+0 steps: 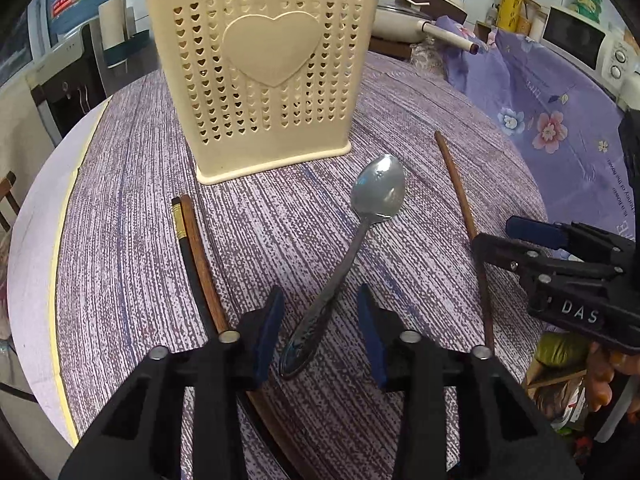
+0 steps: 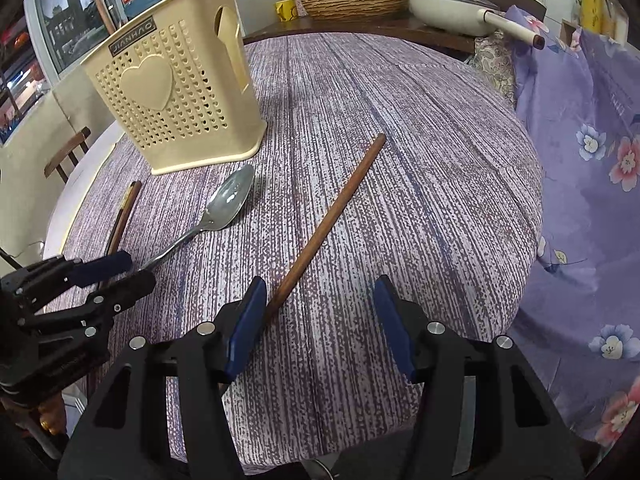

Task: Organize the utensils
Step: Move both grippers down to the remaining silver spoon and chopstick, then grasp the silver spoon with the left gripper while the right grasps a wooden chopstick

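The left gripper, partly open, straddles the spoon handle lying on the table; close squarely, then lift toward the holder at twelve o'clock. The right gripper is open and empty.

- Cream perforated utensil holder, heart emblem, upright on worktop, utensil handles poking out the top.
- Steel spoon flat, bowl up, bowl toward holder.
- Single brown chopstick lying apart, right of spoon.
- Brown and black chopstick pair touching, left of spoon.
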`<state>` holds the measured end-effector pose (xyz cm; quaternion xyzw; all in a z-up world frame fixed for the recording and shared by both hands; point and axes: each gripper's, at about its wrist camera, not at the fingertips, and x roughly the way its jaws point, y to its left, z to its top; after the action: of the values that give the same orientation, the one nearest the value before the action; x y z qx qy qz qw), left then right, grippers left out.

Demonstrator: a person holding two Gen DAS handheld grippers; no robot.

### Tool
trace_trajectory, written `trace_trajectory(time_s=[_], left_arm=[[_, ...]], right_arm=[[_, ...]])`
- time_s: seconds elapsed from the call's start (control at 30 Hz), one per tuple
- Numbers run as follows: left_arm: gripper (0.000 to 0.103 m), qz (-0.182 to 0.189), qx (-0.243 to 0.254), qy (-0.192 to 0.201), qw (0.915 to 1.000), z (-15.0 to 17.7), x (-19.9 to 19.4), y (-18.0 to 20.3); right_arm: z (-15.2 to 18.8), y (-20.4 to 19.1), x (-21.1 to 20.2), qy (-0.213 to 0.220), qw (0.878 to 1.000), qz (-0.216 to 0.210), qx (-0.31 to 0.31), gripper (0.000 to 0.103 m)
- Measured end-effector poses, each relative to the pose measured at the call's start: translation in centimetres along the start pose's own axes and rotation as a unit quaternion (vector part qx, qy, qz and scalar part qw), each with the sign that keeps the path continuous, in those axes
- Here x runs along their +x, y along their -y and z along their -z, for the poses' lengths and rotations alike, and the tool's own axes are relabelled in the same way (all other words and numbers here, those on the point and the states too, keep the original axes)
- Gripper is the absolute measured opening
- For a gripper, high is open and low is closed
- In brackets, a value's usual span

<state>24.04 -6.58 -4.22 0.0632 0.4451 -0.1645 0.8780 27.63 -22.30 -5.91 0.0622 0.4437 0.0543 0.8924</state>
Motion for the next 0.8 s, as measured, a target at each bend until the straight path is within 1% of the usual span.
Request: trace_trajectory(time_s=[0.07,0.13,0.27,0.33,0.4,0.47,0.5,0.63,0.7,0.73,0.8], left_arm=[[0.028,0.011,-0.006,-0.007,0.9999,-0.1,-0.1,0.1],[0.028,0.036,-0.009,-0.015,0.9992,0.0,-0.2,0.4],[0.028,0.063,0.0,-0.026,0.9977,0.8,-0.8,1.7],[0.028,0.094,0.002,-0.034,0.995,1.2,-1.0,2.5],[0.028,0.111,0.003,-0.039,0.9931,1.3,-1.1,2.9],[0.028,0.109,0.001,-0.035,0.9934,1.1,-1.0,3.1],[0.028,0.102,-0.004,-0.032,0.9943,0.9,-0.9,2.8],[0.028,0.093,-0.04,-0.024,0.9946,-0.2,-0.6,0.9],[0.028,0.079,-0.053,-0.015,0.9953,-0.6,-0.7,0.1],[0.028,0.065,-0.059,-0.007,0.9961,-1.0,-0.8,-0.4],[0.028,0.047,-0.067,0.003,0.9966,-1.1,-1.1,-0.9]], right_arm=[[-0.2,0.1,0.1,0.002,1.0,0.0,0.004,0.057],[-0.3,0.3,0.2,0.003,1.0,0.001,0.006,0.057],[-0.4,0.5,0.3,0.005,1.0,0.0,0.009,0.057],[-0.5,0.7,0.3,0.006,1.0,0.0,0.013,0.057],[-0.6,0.8,0.3,0.006,1.0,0.001,0.015,0.057],[-0.8,0.9,0.4,0.005,1.0,0.005,0.016,0.057],[-0.9,1.0,0.4,0.005,1.0,0.006,0.017,0.057],[-1.5,1.1,0.8,0.006,1.0,0.015,0.023,0.057],[-2.0,1.1,1.2,0.008,0.999,0.021,0.026,0.057],[-2.3,1.1,1.3,0.008,0.999,0.023,0.026,0.056],[-3.0,0.9,1.9,0.008,0.999,0.028,0.027,0.051]])
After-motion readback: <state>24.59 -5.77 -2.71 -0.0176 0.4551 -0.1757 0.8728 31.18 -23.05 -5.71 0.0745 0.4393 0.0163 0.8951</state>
